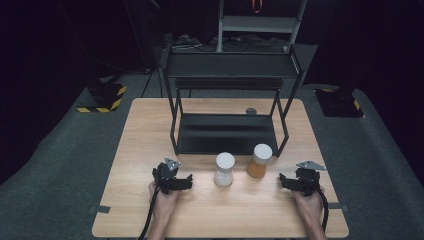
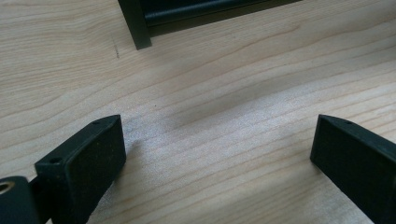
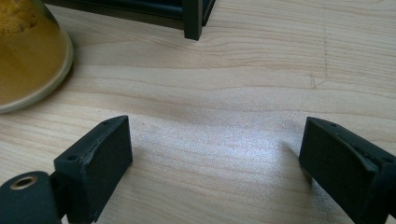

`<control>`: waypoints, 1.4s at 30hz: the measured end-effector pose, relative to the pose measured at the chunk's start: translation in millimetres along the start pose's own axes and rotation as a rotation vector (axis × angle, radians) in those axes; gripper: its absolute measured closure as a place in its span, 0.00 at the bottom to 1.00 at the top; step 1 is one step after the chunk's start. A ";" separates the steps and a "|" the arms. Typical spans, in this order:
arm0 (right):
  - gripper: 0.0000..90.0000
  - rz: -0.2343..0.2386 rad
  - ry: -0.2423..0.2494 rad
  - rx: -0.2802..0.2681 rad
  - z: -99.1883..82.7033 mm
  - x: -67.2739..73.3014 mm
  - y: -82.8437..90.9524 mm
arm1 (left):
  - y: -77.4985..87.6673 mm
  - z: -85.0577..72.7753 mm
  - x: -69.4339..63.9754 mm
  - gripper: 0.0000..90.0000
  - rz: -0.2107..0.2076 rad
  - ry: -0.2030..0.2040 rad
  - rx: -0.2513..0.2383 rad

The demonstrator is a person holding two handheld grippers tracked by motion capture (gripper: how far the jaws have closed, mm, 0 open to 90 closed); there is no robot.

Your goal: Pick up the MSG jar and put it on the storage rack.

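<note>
While both of my grippers rest low over the wooden table (image 1: 150, 130), neither one holds anything. I read the left gripper (image 1: 188, 182) as open: in the left gripper view its two black jaws stand wide apart with bare wood between them. I read the right gripper (image 1: 283, 181) as open too, its jaws spread over bare table in the right gripper view.

Two jars stand between the grippers, near the table's front half. The white jar (image 1: 224, 169) is upright, to the right of the left gripper and apart from it. The orange jar (image 1: 259, 160), white-lidded, stands just beside it, slightly farther back, to the left of the right gripper. In the right gripper view the base of the orange jar (image 3: 28, 56) sits at the upper left, off the line between the jaws.

Behind the jars stands a black two-tier shelf rack (image 1: 227, 132). Its front legs come down close behind the jars; one leg (image 2: 135, 25) appears ahead of the left gripper, another (image 3: 192, 21) ahead of the right.
</note>
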State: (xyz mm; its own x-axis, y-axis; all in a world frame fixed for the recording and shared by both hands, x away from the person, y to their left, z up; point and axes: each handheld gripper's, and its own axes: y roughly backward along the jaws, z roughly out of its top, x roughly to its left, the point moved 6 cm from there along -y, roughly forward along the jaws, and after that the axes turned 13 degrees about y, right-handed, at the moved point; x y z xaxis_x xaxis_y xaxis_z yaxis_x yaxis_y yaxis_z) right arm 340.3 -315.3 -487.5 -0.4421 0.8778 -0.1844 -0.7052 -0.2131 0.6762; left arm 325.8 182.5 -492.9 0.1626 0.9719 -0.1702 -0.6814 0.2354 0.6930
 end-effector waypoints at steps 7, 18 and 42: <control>0.10 0.000 0.000 -0.001 -0.1 0.0 -0.1 | 0.0 0.2 0.3 0.03 -0.004 -0.001 0.002; 0.10 0.000 0.000 0.000 0.0 0.0 0.0 | 1.8 2.4 1.4 0.01 -0.113 -0.054 0.036; 0.10 0.000 0.000 0.000 0.0 0.0 0.0 | 1.9 0.8 -32.1 0.02 -0.296 -0.209 0.083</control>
State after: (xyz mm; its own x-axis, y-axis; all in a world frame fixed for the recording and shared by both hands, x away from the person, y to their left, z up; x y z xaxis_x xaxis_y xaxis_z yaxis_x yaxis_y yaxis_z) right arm 340.4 -315.3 -487.6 -0.4422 0.8777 -0.1848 -0.7052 -0.2129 0.6762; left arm 319.8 151.7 -485.6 0.4925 0.8392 -0.2308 -0.5244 0.4977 0.6908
